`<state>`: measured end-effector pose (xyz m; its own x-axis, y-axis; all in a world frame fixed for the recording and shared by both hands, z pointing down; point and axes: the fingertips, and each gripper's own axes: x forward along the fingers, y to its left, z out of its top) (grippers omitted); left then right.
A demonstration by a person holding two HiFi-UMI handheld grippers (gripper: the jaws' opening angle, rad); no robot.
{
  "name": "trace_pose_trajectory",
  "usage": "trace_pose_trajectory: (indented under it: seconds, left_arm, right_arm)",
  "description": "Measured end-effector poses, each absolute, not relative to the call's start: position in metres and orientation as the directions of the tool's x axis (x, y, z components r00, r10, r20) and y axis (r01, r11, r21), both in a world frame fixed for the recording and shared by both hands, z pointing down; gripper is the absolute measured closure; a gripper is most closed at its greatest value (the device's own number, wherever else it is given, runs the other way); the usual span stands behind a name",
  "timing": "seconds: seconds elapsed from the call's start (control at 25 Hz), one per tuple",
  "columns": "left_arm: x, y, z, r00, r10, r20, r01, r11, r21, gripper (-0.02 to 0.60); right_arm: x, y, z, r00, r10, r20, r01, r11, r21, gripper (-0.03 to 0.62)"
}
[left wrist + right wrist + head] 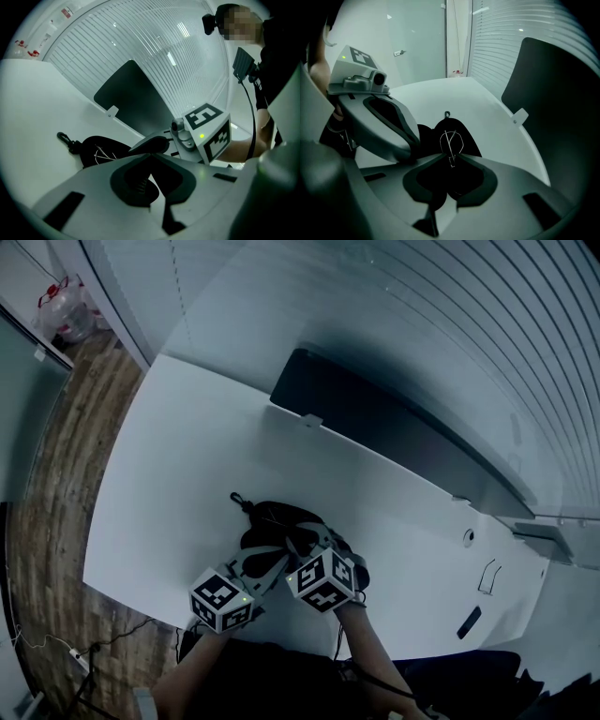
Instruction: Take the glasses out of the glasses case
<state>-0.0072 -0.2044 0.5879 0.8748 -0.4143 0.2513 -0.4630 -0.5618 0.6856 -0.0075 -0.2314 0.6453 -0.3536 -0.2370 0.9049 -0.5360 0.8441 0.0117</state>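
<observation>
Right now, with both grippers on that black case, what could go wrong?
The right gripper pinches only a thin wire part of the glasses; it could bend or slip free. The left gripper seems to hold just an edge of the glasses case; if that slips, the case may lift along with the glasses. The grippers crowd together and might bump.
</observation>
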Motion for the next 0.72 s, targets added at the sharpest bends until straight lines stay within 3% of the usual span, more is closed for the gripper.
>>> trace_pose_trajectory:
  seconds: [0.72]
  left_arm:
    - [-0.006, -0.203, 0.591, 0.882, -0.394, 0.257, -0.451, -0.552, 0.701, 0.578]
  right_arm:
    - [-0.003, -0.234, 0.663, -0.244, -0.109, 0.964, -0.368, 0.930, 0.012, 0.543]
